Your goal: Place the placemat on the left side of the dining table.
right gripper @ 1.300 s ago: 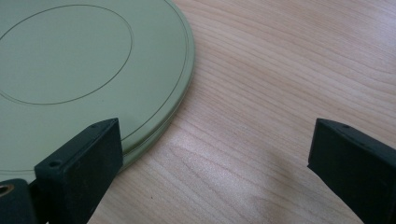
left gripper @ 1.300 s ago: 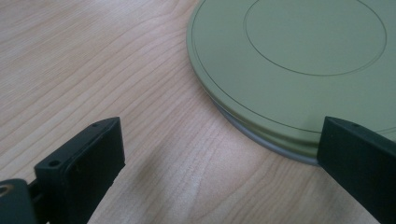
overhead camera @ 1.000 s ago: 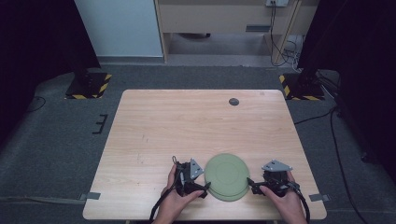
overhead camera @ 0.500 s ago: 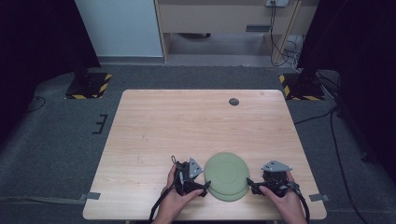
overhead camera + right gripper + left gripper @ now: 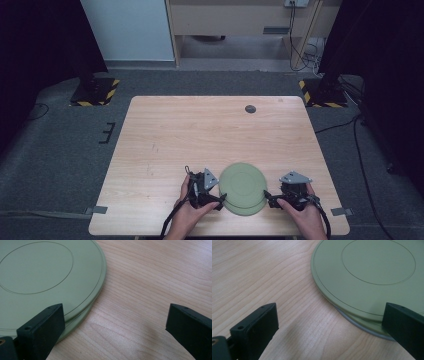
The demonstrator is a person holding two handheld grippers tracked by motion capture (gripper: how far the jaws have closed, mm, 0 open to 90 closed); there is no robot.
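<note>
The wooden table (image 5: 200,140) takes up most of the high view, bare apart from a small dark round spot (image 5: 250,109) near its far edge, well apart from where we work. At the near edge, approx centred between our hands, sits a stack of two green plates (image 5: 243,187): the top plate (image 5: 367,277) lies slightly offset on the bottom plate (image 5: 372,326), so a crescent of the lower rim shows at the near side. Both lie flat on the wood.

Our left gripper (image 5: 214,196) is just beside the stack's left rim; in the left gripper view its jaws are spread wide w/ nothing between them but bare wood, one jaw close by the plates' edge. The right gripper (image 5: 272,199) mirrors it at the right rim, also spread wide, holding nothing, one jaw over the edge of the stack.

Handling, as we judge it: the plates look stiff, smooth, prob. melamine or similar plastic, so light-ish and not very fragile, but slippery, and the top one can slide on the one below. The rims are thin and low to the table, so there is little to pinch. Best hold seems to be the overhanging rim of the top plate, jaws above and below the lip, one gripper per side to keep it level.
</note>
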